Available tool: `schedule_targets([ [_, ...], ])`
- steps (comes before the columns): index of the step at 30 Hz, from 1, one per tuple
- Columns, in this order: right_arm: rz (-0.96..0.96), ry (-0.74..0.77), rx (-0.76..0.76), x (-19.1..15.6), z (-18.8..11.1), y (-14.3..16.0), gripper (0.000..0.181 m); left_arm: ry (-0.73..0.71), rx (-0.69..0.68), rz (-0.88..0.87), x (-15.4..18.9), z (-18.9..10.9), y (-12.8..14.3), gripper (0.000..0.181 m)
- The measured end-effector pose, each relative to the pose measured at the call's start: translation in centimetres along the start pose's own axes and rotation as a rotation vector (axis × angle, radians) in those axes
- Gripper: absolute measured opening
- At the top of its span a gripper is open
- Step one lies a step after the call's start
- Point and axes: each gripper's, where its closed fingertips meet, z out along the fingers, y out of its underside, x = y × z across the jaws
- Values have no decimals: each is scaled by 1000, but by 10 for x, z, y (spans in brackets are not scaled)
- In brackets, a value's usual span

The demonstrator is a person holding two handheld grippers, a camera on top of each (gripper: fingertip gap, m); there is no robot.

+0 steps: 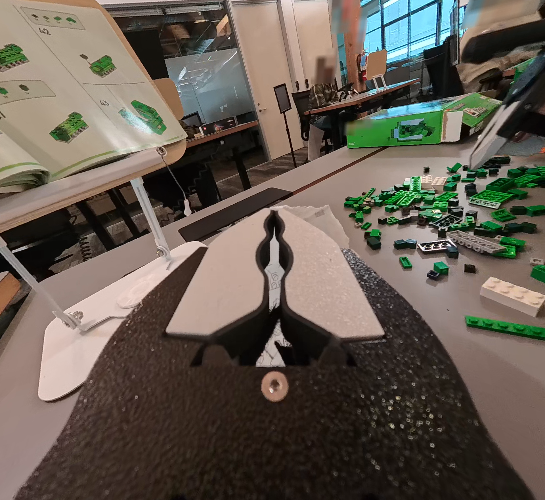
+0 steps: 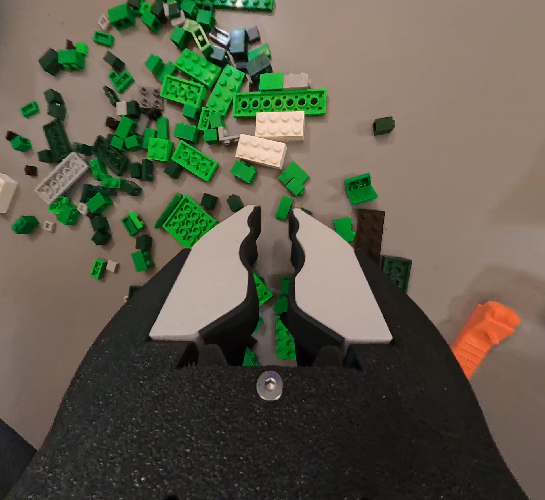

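**Grey tabletop, scattered bricks, one claw closed and one parted**

Grey table (image 1: 368, 167) in an open office, with glass walls and desks behind. At upper left of the left wrist view, an open instruction booklet (image 1: 88, 87) propped on a white stand (image 1: 67, 347); at upper right, a green box (image 1: 413, 129) lying on its side. Between them and lower right, a loose spread of green bricks (image 1: 472, 208).

Left gripper (image 1: 274, 216) low at frame centre, fingers pressed together at the tips and well apart from the spread. Torn white paper (image 1: 318, 217) just beyond and beneath it; cannot tell whether any of it is pinched.

Right gripper (image 2: 275, 214) pointing down over the near edge of the bricks, fingers parted by a narrow gap and holding nothing. Small green brick (image 2: 284, 207) lying just ahead of that gap, close to the right finger. Two white bricks (image 2: 269, 139) side by side above it at frame centre, a black plate (image 2: 370, 230) just right of the fingers, an orange piece (image 2: 483, 335) alone at lower right.
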Motion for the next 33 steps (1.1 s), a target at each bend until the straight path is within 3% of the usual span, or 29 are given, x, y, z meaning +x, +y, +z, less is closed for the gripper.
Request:
schedule_targets([
  [13, -154, 210, -204, 10, 11, 1, 20, 11, -2, -3, 2, 1, 0, 0],
  [17, -173, 159, -189, -4, 12, -3, 18, 13, -2, -4, 2, 1, 0, 0],
  [26, -152, 189, -212, 9, 12, 5, 19, 22, -2, -3, 4, 1, 0, 0],
  [29, -150, 147, -193, 5, 15, 4, 8, 25, -3, -3, 4, 1, 0, 0],
  [33, -194, 86, -129, -3, 10, -3, 8, 25, -2, -1, 4, 1, 0, 0],
])
